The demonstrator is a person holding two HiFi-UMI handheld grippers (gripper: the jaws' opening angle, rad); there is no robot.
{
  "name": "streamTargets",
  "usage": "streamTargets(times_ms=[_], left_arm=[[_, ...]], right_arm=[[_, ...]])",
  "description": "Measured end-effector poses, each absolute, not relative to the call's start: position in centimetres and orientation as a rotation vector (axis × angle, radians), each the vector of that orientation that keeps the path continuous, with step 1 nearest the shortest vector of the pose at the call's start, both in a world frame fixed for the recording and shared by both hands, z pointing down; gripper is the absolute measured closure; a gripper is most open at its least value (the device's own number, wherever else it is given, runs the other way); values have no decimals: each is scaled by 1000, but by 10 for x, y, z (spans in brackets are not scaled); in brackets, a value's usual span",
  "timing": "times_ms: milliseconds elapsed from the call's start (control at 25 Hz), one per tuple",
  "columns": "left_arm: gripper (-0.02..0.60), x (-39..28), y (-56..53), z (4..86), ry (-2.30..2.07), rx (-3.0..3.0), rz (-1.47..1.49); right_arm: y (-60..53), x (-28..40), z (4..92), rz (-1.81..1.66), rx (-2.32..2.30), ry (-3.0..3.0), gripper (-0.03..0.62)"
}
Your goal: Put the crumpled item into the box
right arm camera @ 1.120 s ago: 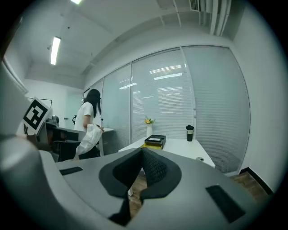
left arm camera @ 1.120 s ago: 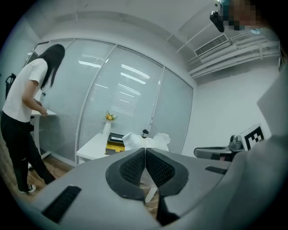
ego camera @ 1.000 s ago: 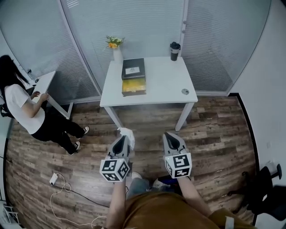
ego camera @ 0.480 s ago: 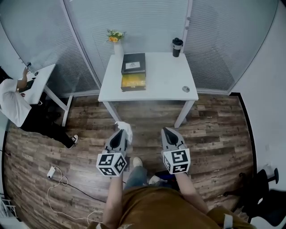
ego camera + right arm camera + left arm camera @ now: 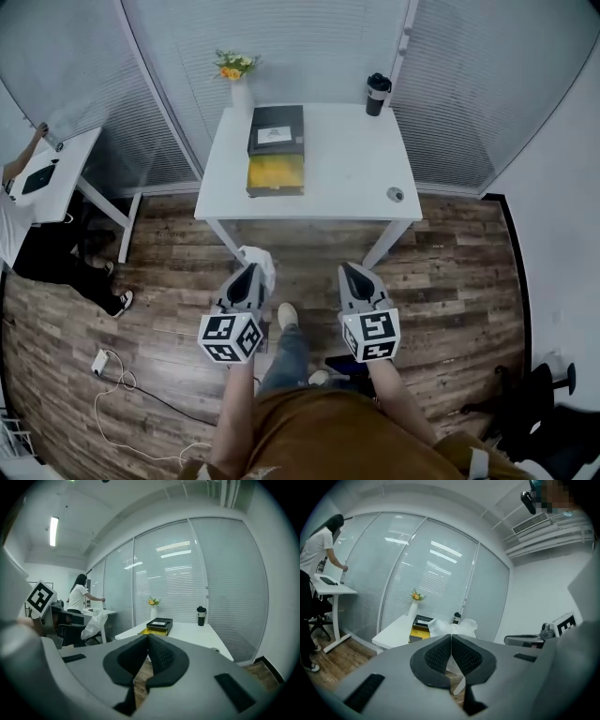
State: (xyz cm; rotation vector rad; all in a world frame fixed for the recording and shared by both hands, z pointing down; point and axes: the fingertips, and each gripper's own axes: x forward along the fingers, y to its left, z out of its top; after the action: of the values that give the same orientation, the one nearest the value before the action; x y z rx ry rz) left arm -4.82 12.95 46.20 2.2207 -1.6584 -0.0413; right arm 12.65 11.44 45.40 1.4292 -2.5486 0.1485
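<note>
One white surface [image 5: 347,178] stands ahead of you. It carries one black-and-yellow box [image 5: 276,174], one vase [image 5: 240,94] and one black cup [image 5: 377,94]. One crumpled item [image 5: 260,260], white, is over the floor [image 5: 450,281], well short of the box.

Your left gripper [image 5: 250,272]: fingers [image 5: 438,656] pinched on the crumpled item.

Your right gripper [image 5: 350,273]: fingers [image 5: 161,657] pressed together, nothing between them.

- Left gripper [image 5: 451,637] jaws are pressed together on crumpled white paper [image 5: 451,627].
- Beyond, a white table [image 5: 393,633] carries a flower vase [image 5: 414,608], a box [image 5: 420,630] and a cup [image 5: 456,618].
- A person [image 5: 314,559] stands far left.
</note>
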Motion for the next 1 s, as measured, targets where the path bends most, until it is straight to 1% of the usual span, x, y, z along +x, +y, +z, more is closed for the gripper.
streamTargets(times_ms=[200, 360, 640, 1000], left_arm=[[552, -60, 58, 471, -1614, 2229, -6], [552, -85, -4, 475, -1599, 2221, -6], [552, -107, -91, 491, -1539, 2201, -16], [552, -113, -151, 507, -1465, 2231, 24]], right_arm=[[48, 102, 465, 163, 1395, -2525, 581], [-7, 81, 471, 188, 1400, -2505, 582], [-82, 63, 477, 164, 1415, -2416, 582], [-133, 58, 493, 203, 1467, -2355, 582]])
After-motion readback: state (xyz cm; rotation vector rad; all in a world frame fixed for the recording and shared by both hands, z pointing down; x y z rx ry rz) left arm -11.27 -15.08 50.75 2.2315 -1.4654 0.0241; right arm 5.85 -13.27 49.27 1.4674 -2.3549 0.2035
